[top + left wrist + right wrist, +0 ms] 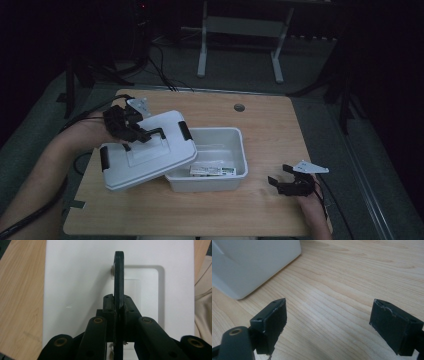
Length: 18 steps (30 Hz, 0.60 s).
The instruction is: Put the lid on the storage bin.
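White plastic and black fittings on pale, grained wood.

The white rectangular plastic lid (145,150) carries a black handle (118,277) pinched between the black left gripper (131,131) jaws, and black end clips (185,130). The white open plastic box (230,150) holds a white and green printed packet (212,171). The light wooden table (342,285) shows fine brown grain between the black right gripper (329,325) jaws.

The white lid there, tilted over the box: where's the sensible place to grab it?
By the black handle at the middle of the lid, coming from above. It stands up as a thin bar from a recess, so jaws can close across it, as the left gripper does now.
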Available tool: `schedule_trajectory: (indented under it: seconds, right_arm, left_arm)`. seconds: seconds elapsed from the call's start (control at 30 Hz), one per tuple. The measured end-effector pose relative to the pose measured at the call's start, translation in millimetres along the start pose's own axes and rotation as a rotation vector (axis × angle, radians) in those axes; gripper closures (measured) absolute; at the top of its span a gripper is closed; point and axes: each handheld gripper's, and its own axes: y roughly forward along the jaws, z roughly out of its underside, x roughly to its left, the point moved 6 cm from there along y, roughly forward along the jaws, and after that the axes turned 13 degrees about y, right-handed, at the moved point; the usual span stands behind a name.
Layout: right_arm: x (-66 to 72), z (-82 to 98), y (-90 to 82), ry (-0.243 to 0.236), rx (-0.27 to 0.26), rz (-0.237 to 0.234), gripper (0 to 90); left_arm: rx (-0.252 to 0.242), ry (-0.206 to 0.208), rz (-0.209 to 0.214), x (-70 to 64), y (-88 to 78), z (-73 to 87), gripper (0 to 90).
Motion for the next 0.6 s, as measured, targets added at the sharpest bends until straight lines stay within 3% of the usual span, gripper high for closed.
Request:
schedule_trajectory:
  seconds: [0.6]
  right_arm:
    - [1.1,-0.3,0.7,-0.008,-0.004,0.0,13.9]
  left_arm:
    - [-0.007,0.113,0.071,-7.0,26.3,-49.4,83.3]
